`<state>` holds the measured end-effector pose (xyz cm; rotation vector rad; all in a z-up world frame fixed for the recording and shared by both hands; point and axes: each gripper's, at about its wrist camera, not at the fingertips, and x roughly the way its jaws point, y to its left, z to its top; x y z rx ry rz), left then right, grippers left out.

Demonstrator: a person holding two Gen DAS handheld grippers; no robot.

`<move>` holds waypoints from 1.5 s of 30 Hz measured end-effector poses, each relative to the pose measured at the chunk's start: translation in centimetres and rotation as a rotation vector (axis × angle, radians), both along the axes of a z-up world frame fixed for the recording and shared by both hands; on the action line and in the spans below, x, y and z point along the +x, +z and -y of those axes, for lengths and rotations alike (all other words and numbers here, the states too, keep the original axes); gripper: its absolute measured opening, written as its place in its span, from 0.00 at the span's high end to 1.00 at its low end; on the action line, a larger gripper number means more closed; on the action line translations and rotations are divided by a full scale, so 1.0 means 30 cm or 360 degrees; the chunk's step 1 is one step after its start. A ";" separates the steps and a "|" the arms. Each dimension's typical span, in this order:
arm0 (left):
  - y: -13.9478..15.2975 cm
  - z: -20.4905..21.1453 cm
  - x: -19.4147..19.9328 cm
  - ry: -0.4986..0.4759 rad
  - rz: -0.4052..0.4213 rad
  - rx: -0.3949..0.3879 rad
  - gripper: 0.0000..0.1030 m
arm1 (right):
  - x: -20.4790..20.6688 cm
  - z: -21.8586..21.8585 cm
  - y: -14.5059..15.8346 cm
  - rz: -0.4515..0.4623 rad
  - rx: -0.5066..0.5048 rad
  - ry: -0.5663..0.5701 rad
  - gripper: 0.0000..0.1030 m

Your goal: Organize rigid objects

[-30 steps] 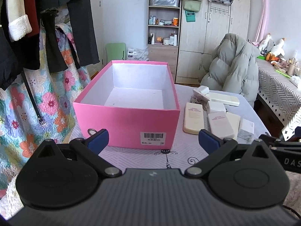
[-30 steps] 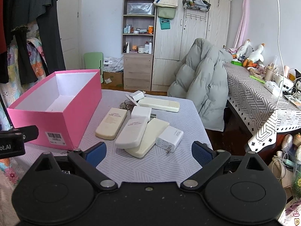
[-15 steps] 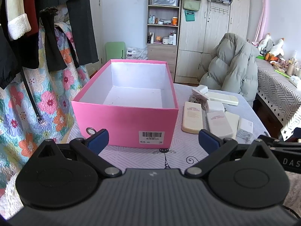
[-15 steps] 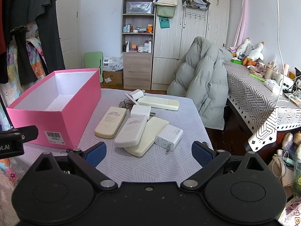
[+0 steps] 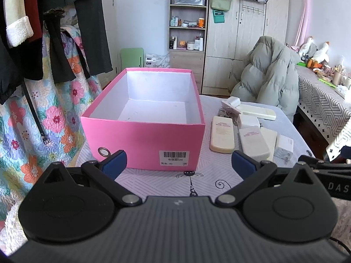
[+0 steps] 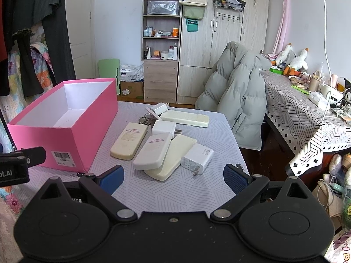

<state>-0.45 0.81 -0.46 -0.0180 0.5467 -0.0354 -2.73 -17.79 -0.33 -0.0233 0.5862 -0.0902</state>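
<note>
An empty pink box [image 5: 142, 135] [image 6: 65, 127] with a white inside stands on the left of the table. Right of it lies a cluster of white and cream objects: several remote controls [image 6: 129, 140] [image 5: 221, 133], a white charger [image 6: 197, 156] [image 5: 284, 145], smaller adapters [image 6: 164, 128] and keys [image 6: 145, 120]. My left gripper [image 5: 178, 164] hangs open in front of the box's near wall. My right gripper [image 6: 173, 178] is open just short of the nearest remotes, with nothing between its fingers.
Clothes [image 5: 54, 22] hang at the left over a floral quilt [image 5: 26, 120]. A grey puffer jacket [image 6: 237, 100] is draped on a chair behind the table. A patterned side table [image 6: 302, 114] with clutter stands at the right. Shelves and wardrobes line the back wall.
Both grippers have drifted slightly back or upward, so the box and objects sit a little lower in view. Nothing was taken hold of.
</note>
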 end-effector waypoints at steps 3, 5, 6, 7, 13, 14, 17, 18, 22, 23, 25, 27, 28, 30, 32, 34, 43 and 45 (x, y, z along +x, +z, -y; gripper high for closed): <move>-0.002 0.007 -0.003 -0.0011 -0.0003 0.0008 0.00 | 0.001 0.003 -0.002 -0.0002 0.0003 -0.0004 0.04; -0.003 0.009 -0.005 -0.0019 -0.0006 0.0008 0.00 | 0.001 0.007 -0.001 -0.0003 0.0004 -0.0006 0.04; -0.005 0.012 -0.006 -0.0024 -0.0008 0.0007 0.00 | 0.001 0.007 -0.002 -0.0003 0.0006 -0.0007 0.04; -0.005 0.013 -0.006 -0.0029 -0.0011 0.0006 0.00 | 0.001 0.008 -0.002 -0.0003 0.0006 -0.0008 0.04; -0.002 0.011 -0.008 -0.0055 -0.0028 0.0015 0.00 | 0.001 0.011 -0.004 -0.0007 0.0006 -0.0007 0.04; -0.001 0.010 -0.007 -0.0062 -0.0034 0.0015 0.00 | 0.001 0.011 -0.004 -0.0006 0.0005 -0.0007 0.04; 0.001 0.009 -0.006 -0.0090 -0.0065 0.0007 0.00 | 0.000 0.012 -0.005 -0.0018 0.0012 -0.0006 0.04; 0.002 0.008 -0.006 -0.0094 -0.0069 0.0003 0.00 | 0.000 0.013 -0.005 -0.0024 0.0023 -0.0004 0.04; 0.013 0.002 -0.014 -0.0105 -0.0075 0.0003 0.00 | -0.003 0.020 0.002 -0.0040 0.0065 0.0012 0.04; 0.018 -0.002 -0.018 -0.0105 -0.0073 0.0001 0.00 | -0.004 0.023 0.007 -0.0041 0.0075 0.0021 0.04; 0.034 -0.011 -0.024 -0.0098 -0.0079 -0.0009 0.00 | -0.006 0.029 0.026 -0.0046 0.0106 0.0054 0.04; 0.055 -0.029 -0.025 -0.0101 -0.0115 -0.0046 0.00 | -0.003 0.043 0.063 -0.0056 0.0184 0.0131 0.04; 0.065 -0.036 -0.022 -0.0123 -0.0140 -0.0056 0.00 | 0.001 0.050 0.082 -0.0059 0.0246 0.0175 0.04; 0.097 -0.055 -0.019 -0.0203 -0.0189 -0.0051 0.00 | 0.017 0.073 0.144 -0.0074 0.0385 0.0312 0.04; 0.136 -0.084 -0.022 -0.0244 -0.0226 -0.0058 0.00 | 0.045 0.075 0.203 -0.0133 0.0424 0.0462 0.04; 0.179 -0.117 -0.030 -0.0226 -0.0229 -0.0049 0.00 | 0.091 0.071 0.264 -0.0229 0.0433 0.0557 0.04; 0.409 -0.246 0.048 -0.0357 -0.0121 0.0131 0.02 | 0.377 0.015 0.390 -0.0698 0.0460 0.0595 0.10; 0.440 -0.275 0.110 -0.0399 -0.0147 0.0153 0.02 | 0.449 -0.001 0.376 -0.0775 0.0481 0.0562 0.10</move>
